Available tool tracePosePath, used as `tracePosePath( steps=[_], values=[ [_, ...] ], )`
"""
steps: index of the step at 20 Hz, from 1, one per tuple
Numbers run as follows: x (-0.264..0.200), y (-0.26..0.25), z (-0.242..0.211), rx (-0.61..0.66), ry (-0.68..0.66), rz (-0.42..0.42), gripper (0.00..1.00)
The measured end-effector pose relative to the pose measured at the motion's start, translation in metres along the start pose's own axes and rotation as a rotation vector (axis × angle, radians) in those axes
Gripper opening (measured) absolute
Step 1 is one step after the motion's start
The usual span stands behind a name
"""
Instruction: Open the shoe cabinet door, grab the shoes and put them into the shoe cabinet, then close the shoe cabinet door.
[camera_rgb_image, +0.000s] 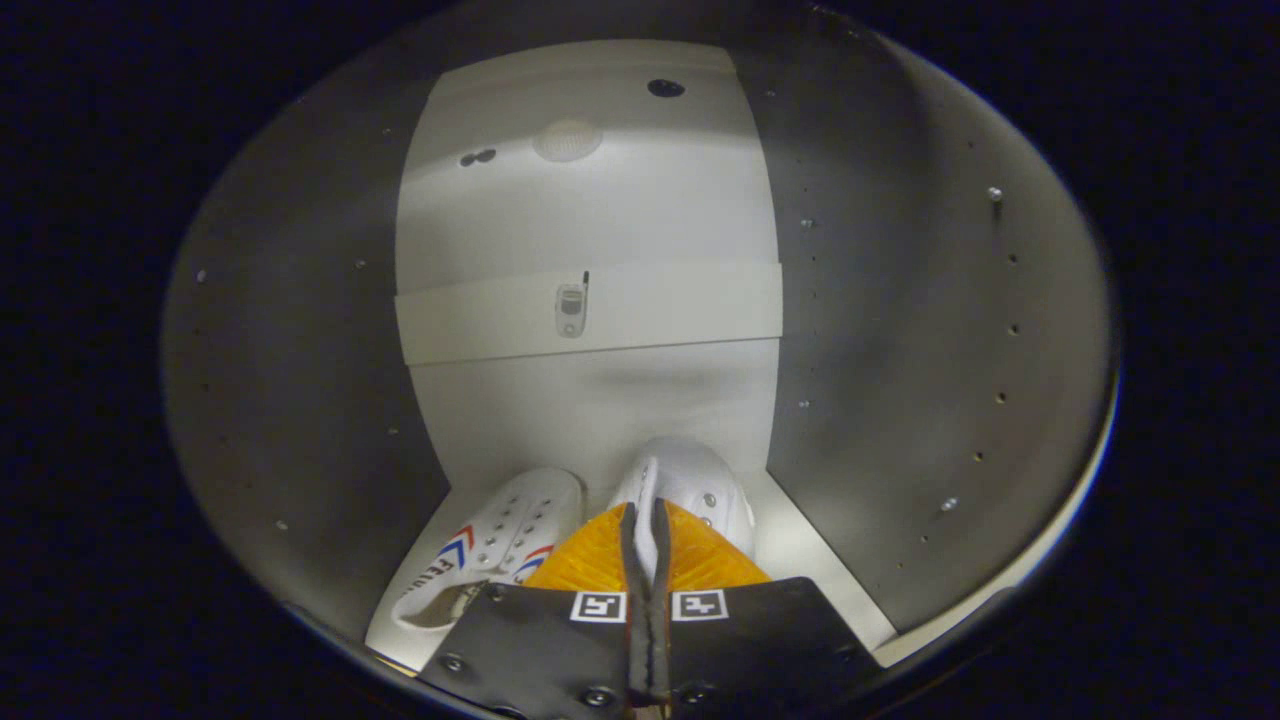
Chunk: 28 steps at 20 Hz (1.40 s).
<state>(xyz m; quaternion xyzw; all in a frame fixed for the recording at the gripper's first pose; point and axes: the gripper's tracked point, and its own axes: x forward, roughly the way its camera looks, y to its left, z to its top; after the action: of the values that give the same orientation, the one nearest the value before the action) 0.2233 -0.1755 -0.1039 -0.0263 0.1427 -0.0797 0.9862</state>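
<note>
Tongs (646, 520) reach into the shoe cabinet (900, 330), fingers nearly together and pinching the edge of the right white shoe (700, 490); that shoe rests on the cabinet floor (810, 560), toe toward the back wall; the left white shoe (500, 540), striped red and blue, lies just beside it; a shelf (650, 315) spans the cabinet above both.

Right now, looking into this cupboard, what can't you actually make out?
- Right shoe: its rear is hidden behind the gripper, whose fingers pinch its edge.
- Left shoe: the gripper's body covers its heel.
- Cabinet side walls: dark and blurred.
- Small fitting on the back rail: too small to identify.
</note>
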Motion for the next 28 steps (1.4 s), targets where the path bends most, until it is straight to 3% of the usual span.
tracePosePath(
  steps=[6, 12, 20, 28],
  values=[
    [0.029, 0.004, 0.013, -0.010, -0.022, 0.014, 0.02],
    [0.030, 0.015, 0.016, -0.013, -0.019, 0.037, 0.02],
    [-0.033, 0.018, 0.019, 0.004, -0.064, 0.029, 0.02],
    [-0.135, 0.024, 0.028, 0.025, -0.151, 0.029, 0.02]
  ],
)
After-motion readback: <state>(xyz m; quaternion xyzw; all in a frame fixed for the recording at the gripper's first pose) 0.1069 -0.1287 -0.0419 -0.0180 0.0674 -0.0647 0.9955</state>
